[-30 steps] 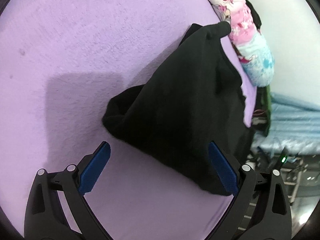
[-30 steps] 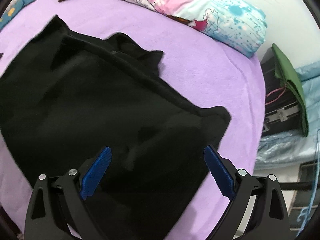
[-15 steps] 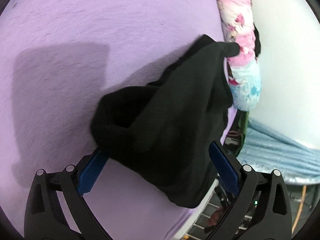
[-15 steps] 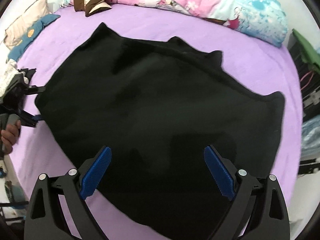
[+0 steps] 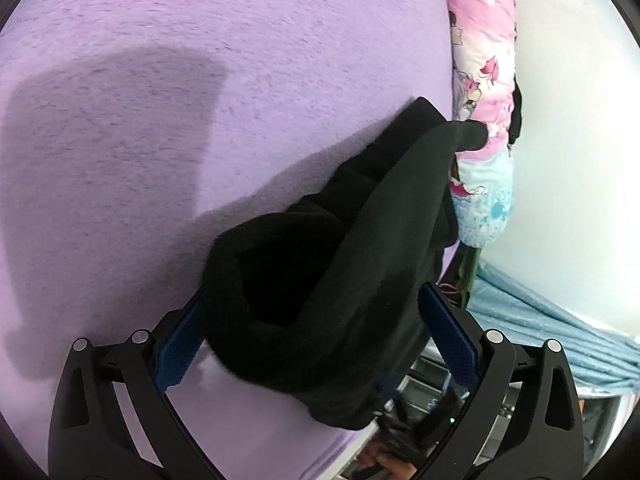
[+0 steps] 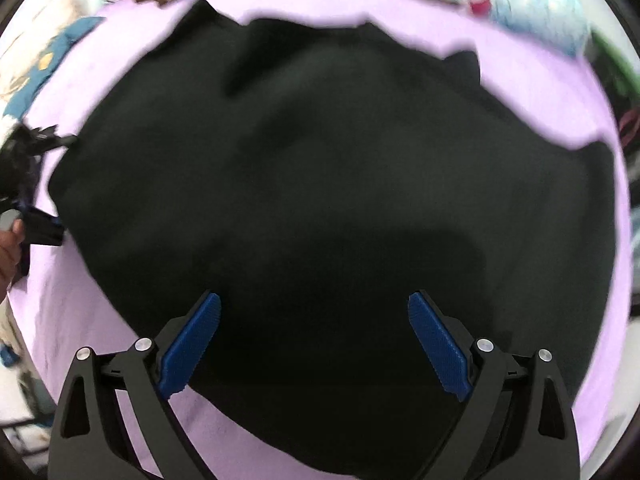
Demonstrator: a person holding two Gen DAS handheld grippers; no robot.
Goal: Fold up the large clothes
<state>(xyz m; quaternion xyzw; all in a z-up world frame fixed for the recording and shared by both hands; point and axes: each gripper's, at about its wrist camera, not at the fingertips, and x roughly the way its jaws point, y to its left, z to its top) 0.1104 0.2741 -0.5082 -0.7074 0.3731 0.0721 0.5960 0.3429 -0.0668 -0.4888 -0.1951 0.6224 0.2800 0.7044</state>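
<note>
Black, soft knit fabric fills both views: a large black garment [image 6: 340, 184] lies spread on a purple fleece bed cover [image 5: 200, 80], with a pink and pale blue printed pillow [image 5: 484, 128] along the far edge of the bed.

In the left wrist view, the left gripper [image 5: 316, 336] has its blue-padded jaws wide apart, and a bunched corner of the garment sits right between them, rising off the cover in a thick rolled fold. The cloth runs away from this gripper up and to the right, toward the pillow. The pads do not look pressed on the fabric, so it appears positioned for a grasp, not yet holding.

In the right wrist view, which is somewhat blurred, the right gripper [image 6: 316, 344] is also spread wide, hovering over the near edge of the garment. The cloth stretches ahead of it and broadly from side to side. A hand [image 6: 10, 248] holding the other tool shows at the far left edge.

The left gripper seems the nearer to a hold; pinching its corner looks like the step on which the fold depends.
</note>
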